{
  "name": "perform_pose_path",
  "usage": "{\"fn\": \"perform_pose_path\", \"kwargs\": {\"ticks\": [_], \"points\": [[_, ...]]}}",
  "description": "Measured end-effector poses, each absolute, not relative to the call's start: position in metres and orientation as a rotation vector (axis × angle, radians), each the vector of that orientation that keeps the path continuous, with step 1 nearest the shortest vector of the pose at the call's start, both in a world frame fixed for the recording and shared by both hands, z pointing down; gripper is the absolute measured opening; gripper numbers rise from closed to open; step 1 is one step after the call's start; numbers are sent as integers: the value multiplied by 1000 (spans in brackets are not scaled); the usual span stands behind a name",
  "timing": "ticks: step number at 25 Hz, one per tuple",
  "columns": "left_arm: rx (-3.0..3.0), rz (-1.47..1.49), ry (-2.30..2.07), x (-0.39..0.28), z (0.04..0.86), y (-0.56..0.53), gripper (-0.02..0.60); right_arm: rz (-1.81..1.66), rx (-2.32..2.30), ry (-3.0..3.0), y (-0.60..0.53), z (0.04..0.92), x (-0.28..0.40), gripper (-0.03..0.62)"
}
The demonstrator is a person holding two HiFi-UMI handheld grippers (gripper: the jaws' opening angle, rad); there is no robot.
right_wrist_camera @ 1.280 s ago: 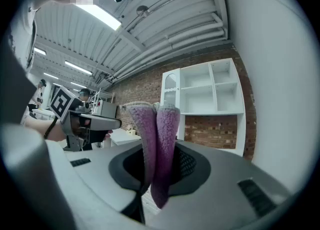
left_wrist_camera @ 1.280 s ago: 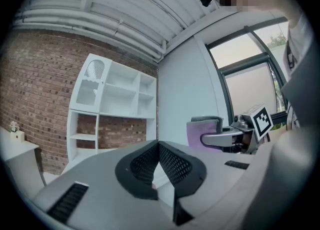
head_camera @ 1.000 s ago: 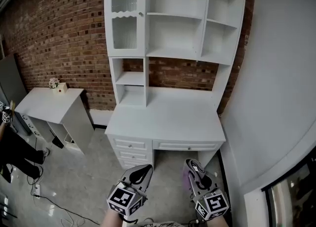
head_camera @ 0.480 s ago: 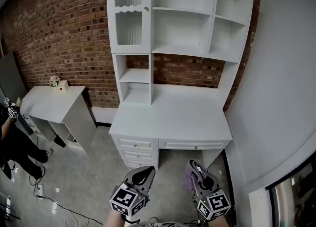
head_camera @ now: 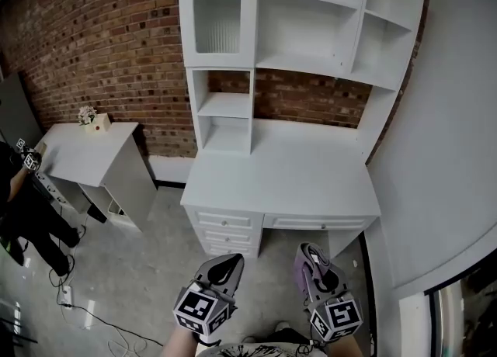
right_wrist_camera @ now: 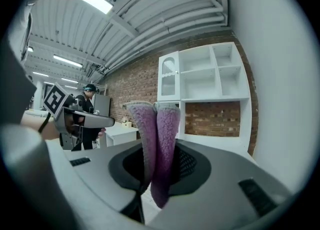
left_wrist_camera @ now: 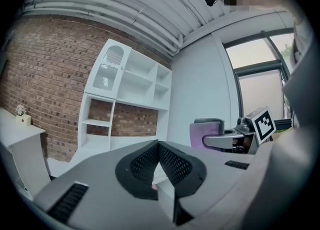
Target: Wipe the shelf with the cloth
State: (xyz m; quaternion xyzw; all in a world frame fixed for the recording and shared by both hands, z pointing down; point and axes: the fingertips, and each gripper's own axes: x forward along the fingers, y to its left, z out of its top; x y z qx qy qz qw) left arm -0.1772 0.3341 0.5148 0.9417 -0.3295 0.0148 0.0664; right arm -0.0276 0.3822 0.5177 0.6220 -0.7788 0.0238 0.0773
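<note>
Right gripper (right_wrist_camera: 159,163) pinches the folded purple cloth (right_wrist_camera: 161,124), which looks soft, light and limp, so a firm hold across its fold seems best. Left gripper (left_wrist_camera: 158,148) is closed on nothing. The white shelf unit (head_camera: 311,29) stands well apart ahead.

The head view swings a little to the left and down. The white shelf unit (head_camera: 311,37) therefore now stands further right and higher in it. Its top is now cut off by the upper edge, and the arched top of the glass door (head_camera: 217,18) goes out of sight. The desk top (head_camera: 287,181) looks slightly bigger than before. The side table (head_camera: 81,154) at the left also slides rightwards. The person in dark clothes (head_camera: 27,216) at the far left edge comes more into view.
</note>
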Motion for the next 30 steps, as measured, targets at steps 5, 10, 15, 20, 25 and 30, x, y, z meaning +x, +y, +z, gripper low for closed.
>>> {"fn": "perform_pose_path", "kwargs": {"ticks": [5,10,15,20,25,30], "points": [[2825,44,-1026,-171,519,298,3,99,1828,-2354,344,527,-20,84],[2841,98,-1062,-144,526,250,5,121,1782,-2388,286,537,6,84],[2852,80,-1071,-105,514,181,5,64,1743,-2448,206,523,42,84],[2865,91,-1154,-55,498,95,5,-10,1712,-2502,124,495,98,84],[2873,78,-1140,-1,482,18,5,-37,1689,-2517,41,478,155,84],[2909,83,-1209,33,466,-36,3,-52,1648,-2549,-14,469,182,84]]}}
